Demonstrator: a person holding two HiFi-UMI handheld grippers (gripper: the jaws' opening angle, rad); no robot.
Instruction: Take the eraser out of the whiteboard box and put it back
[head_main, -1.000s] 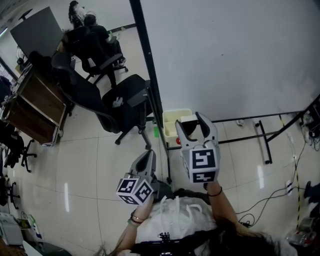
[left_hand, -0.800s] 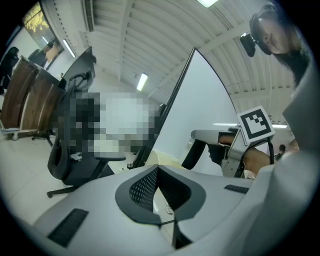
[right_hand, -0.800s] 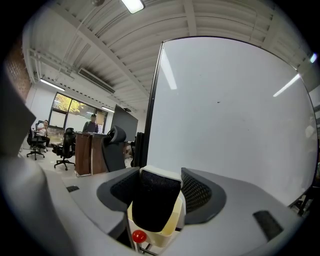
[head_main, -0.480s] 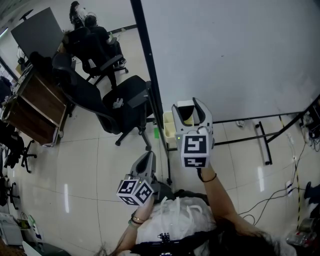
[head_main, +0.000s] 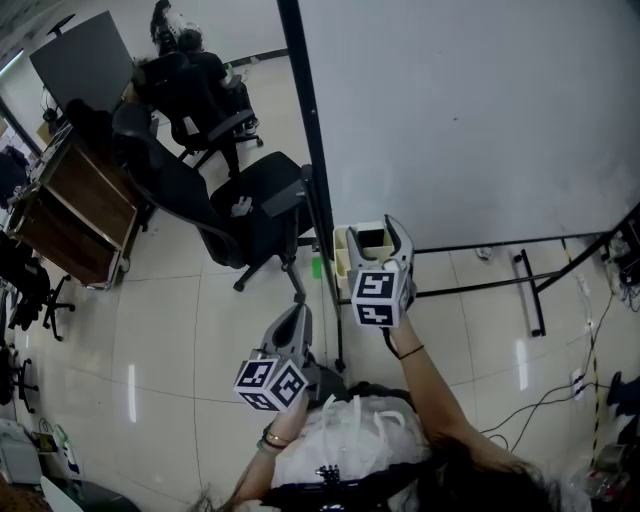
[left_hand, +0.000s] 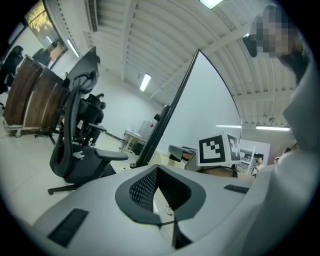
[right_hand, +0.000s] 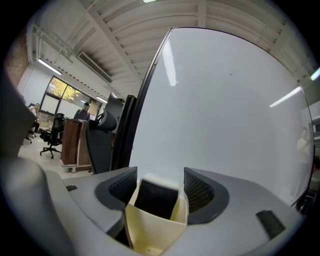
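A cream whiteboard box (head_main: 345, 262) hangs at the lower left corner of the whiteboard (head_main: 480, 110). The eraser (head_main: 370, 238), black felt with a white back, stands inside it. My right gripper (head_main: 371, 228) reaches over the box, its jaws either side of the eraser and shut on it. In the right gripper view the eraser (right_hand: 156, 199) sits low in the box (right_hand: 150, 232) between the jaws of the right gripper (right_hand: 159, 182). My left gripper (head_main: 293, 322) hangs low near the person's body, shut and empty; the left gripper (left_hand: 158, 172) points past the board's edge.
Black office chairs (head_main: 250, 200) stand left of the whiteboard's black frame post (head_main: 312, 150). A wooden desk (head_main: 70, 210) is at far left. The board's stand legs (head_main: 530, 290) and cables (head_main: 590, 370) lie on the tiled floor at right.
My right gripper has moved forward and down with the eraser, from in front of the box to inside it. The left gripper has stayed in place.
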